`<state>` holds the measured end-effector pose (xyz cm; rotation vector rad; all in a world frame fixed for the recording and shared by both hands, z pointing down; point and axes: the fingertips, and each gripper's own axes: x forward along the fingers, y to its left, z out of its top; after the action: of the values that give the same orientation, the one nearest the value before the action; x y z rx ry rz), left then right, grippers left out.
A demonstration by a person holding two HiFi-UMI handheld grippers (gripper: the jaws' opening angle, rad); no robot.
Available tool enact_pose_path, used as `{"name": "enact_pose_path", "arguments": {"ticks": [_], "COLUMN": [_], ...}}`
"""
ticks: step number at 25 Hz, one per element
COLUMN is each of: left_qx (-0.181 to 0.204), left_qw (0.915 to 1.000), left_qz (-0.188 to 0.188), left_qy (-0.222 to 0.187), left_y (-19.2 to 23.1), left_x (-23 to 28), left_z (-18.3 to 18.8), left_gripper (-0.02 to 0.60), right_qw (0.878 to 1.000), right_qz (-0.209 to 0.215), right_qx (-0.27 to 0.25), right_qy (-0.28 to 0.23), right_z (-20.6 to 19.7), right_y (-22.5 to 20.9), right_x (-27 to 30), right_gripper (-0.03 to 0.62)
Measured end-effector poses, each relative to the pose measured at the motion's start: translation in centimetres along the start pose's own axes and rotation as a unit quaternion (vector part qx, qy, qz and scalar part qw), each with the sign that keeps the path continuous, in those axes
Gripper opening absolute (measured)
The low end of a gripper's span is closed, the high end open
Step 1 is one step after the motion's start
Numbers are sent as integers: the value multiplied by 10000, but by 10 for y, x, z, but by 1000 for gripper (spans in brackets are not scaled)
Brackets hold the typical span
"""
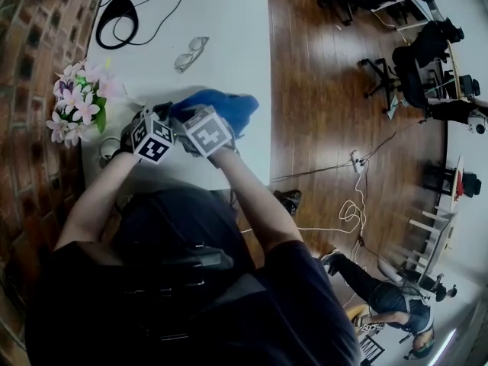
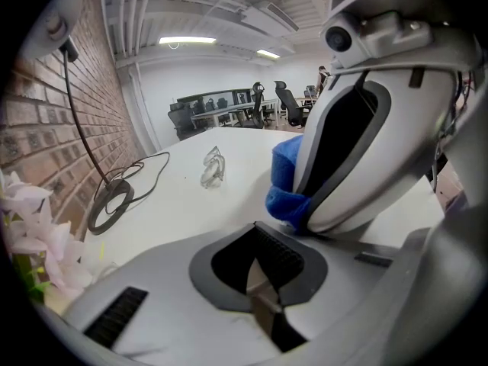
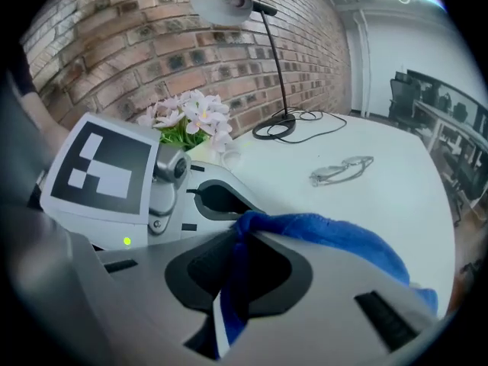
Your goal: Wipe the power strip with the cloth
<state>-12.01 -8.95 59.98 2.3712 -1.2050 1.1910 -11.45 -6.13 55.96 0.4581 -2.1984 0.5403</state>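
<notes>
Your right gripper [image 3: 229, 280] is clamped on the cloth [image 3: 335, 239], which bunches out ahead of it, on your side of the glasses [image 1: 191, 53]. The left gripper [image 2: 259, 280] is closed too, with a pale sliver in its jaws, no idea what. I honestly can't spot the power strip on the counter [image 1: 229, 21]. My guess is it's hidden under both grippers, nearer you than the glasses, so the wipe probably goes straight down there.

The cloth [image 3: 335, 231] is bright blue, soft and bunched up, pinched between the jaws of the right tool [image 3: 229, 296], its loose end draped over the white desk [image 3: 381, 181].
</notes>
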Motion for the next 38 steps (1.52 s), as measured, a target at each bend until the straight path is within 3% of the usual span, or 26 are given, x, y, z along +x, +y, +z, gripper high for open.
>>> {"name": "enact_pose_path", "arguments": {"ticks": [8,16,38], "left_qx": [5,23,63], "left_qw": [10000,10000,9991], "left_qz": [-15,12,249], "left_qy": [-3,8,330], "left_y": [1,3,2], "left_x": [1,0,2], "left_z": [0,0,-3], "left_gripper": [14,14,14], "right_qw": [9971,9998,9970], "right_qz": [518,-88,-328], "right_qx": [347,61,265], "right_qy": [-434,-183,-649], "right_z": [21,7,-30], "right_y": [14,-11,-57], "right_x": [1,0,-37], "right_gripper": [35,40,41]}}
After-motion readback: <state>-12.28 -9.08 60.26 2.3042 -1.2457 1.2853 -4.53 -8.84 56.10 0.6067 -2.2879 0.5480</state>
